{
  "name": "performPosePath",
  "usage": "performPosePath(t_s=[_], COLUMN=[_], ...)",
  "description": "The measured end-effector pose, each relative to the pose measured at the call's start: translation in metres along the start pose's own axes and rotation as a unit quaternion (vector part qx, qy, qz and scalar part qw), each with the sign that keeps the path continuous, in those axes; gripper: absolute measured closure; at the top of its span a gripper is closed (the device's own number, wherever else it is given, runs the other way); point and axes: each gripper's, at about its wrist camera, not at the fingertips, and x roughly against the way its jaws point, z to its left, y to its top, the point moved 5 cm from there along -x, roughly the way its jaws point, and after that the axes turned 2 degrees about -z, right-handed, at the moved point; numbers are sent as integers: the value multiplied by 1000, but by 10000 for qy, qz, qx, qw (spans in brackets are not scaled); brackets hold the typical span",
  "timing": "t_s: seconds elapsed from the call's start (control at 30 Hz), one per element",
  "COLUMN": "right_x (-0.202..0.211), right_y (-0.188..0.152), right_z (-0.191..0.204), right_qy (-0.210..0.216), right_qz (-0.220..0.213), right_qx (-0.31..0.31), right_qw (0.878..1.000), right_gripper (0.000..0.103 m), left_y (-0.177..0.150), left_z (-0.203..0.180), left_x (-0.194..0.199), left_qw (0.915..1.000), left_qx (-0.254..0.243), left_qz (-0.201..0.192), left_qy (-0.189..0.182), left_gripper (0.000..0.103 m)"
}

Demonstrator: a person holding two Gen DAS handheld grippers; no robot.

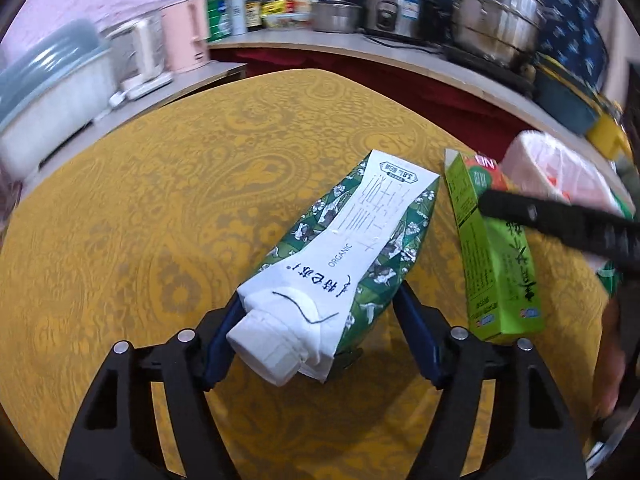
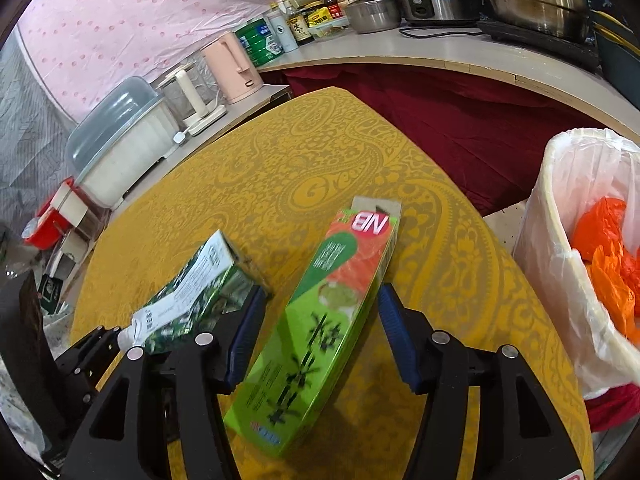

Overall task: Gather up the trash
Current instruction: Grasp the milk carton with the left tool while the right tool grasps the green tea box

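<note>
Bin point(image 2: 560, 264) cut off by right edge; milk carton point(image 2: 192, 292) blurred, base behind gripper finger.

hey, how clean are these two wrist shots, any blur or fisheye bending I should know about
Left wrist view: the milk carton between the fingers is sharp, but the right gripper's arm and the bin crossing at the right edge are motion-smeared. Right wrist view: the green box is fairly crisp, the milk carton is blurred. Both views bow the counter edge and darken at the corners.

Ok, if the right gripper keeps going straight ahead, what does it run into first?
The green box: it already lies between the open right gripper fingers. Beyond it looks like bare yellow tablecloth, though depth is unclear.
</note>
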Motion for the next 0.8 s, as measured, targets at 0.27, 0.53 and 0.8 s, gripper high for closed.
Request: performPosePath(t_s=[0.27, 0.53, 0.8], right_x=[3, -2, -4], right_y=[-27, -36, -38], right_z=[15, 22, 20], right_qy=[-30, -134, -404], right_qz=[157, 157, 72], right_qx=[164, 229, 414], right_qw=[9997, 9995, 9983], right_gripper=[46, 44, 45], left_y=[-18, -41, -50], left_z=[3, 20, 20], left_x=[27, 37, 44], left_qw=[9924, 9738, 9706], left_qx=[1002, 1985, 2055], left_qz=[-126, 44, 10], left_qy=[708, 1105, 1254], left_gripper=[37, 37, 38])
